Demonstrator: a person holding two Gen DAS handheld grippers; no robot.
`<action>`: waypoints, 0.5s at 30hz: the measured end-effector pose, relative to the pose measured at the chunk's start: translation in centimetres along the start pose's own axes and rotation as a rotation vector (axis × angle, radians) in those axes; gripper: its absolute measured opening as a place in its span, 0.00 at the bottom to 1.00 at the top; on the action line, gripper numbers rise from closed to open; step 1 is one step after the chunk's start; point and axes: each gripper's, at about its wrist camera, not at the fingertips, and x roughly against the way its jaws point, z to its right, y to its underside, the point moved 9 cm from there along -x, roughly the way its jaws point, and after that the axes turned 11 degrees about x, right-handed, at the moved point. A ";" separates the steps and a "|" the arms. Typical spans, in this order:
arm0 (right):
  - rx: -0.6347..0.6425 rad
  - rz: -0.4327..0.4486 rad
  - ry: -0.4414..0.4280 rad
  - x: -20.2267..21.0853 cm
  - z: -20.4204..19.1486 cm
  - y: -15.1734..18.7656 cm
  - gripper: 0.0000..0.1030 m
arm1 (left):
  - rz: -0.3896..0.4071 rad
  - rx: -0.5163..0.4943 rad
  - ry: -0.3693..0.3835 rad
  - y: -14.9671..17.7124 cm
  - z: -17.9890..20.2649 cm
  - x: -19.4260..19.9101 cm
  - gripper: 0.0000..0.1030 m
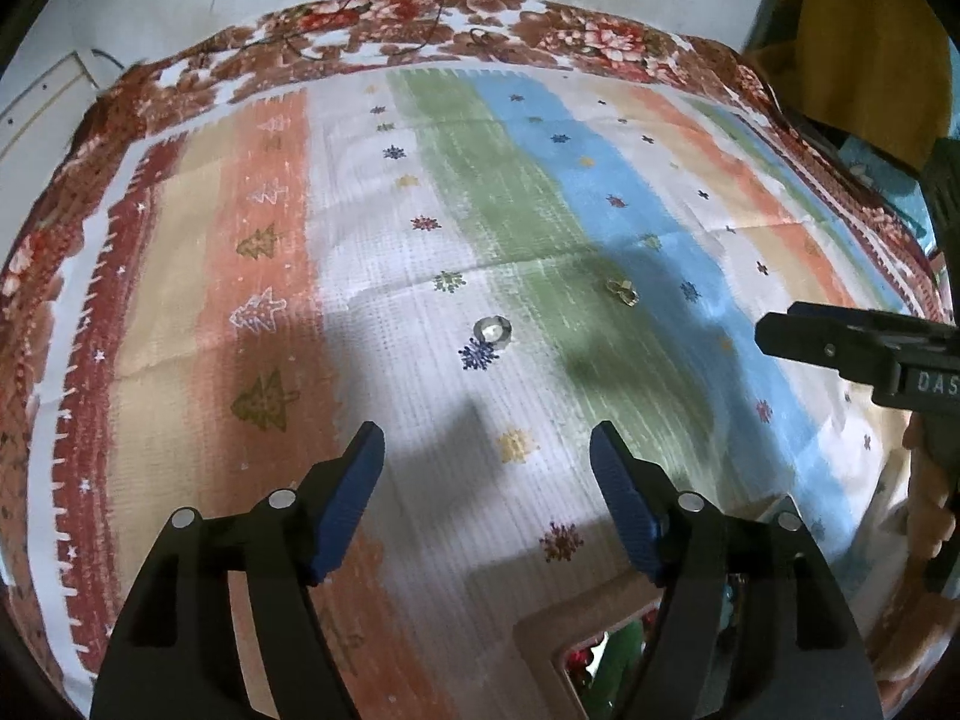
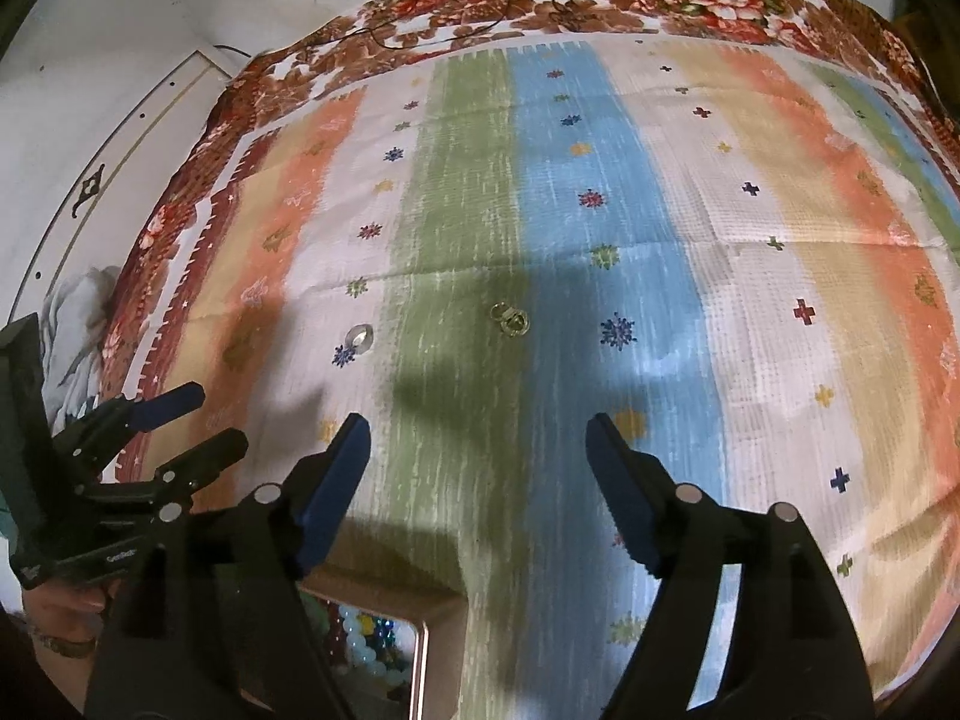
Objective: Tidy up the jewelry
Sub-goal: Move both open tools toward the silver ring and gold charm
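Note:
A silver ring (image 1: 493, 330) lies on the white stripe of the striped cloth; it also shows in the right wrist view (image 2: 360, 336). A small gold jewelry piece (image 1: 622, 291) lies on the green stripe, also seen in the right wrist view (image 2: 510, 319). A tan jewelry box (image 1: 576, 630) with beads inside sits near the cloth's front edge, under the grippers; its corner shows in the right wrist view (image 2: 384, 636). My left gripper (image 1: 487, 456) is open and empty, short of the ring. My right gripper (image 2: 478, 444) is open and empty, short of the gold piece.
The striped cloth (image 1: 390, 240) lies on a floral brown blanket (image 1: 420, 24). Black cables (image 2: 480, 6) run across the far edge. A yellow cloth (image 1: 858, 48) hangs at the far right. The right gripper shows at the right in the left wrist view (image 1: 840, 342).

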 end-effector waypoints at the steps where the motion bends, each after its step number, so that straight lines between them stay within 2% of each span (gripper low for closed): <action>1: 0.000 -0.002 -0.001 -0.1 0.0 -0.2 0.74 | 0.000 0.002 -0.004 -0.2 -0.1 -0.2 0.70; 10: 0.000 -0.032 0.002 -1.9 0.4 -1.1 0.82 | -0.032 0.011 0.016 -1.3 -0.4 -2.1 0.71; 15: -0.006 -0.051 0.007 -3.0 0.8 -1.4 0.83 | -0.059 -0.010 0.014 -1.6 -0.2 -3.4 0.71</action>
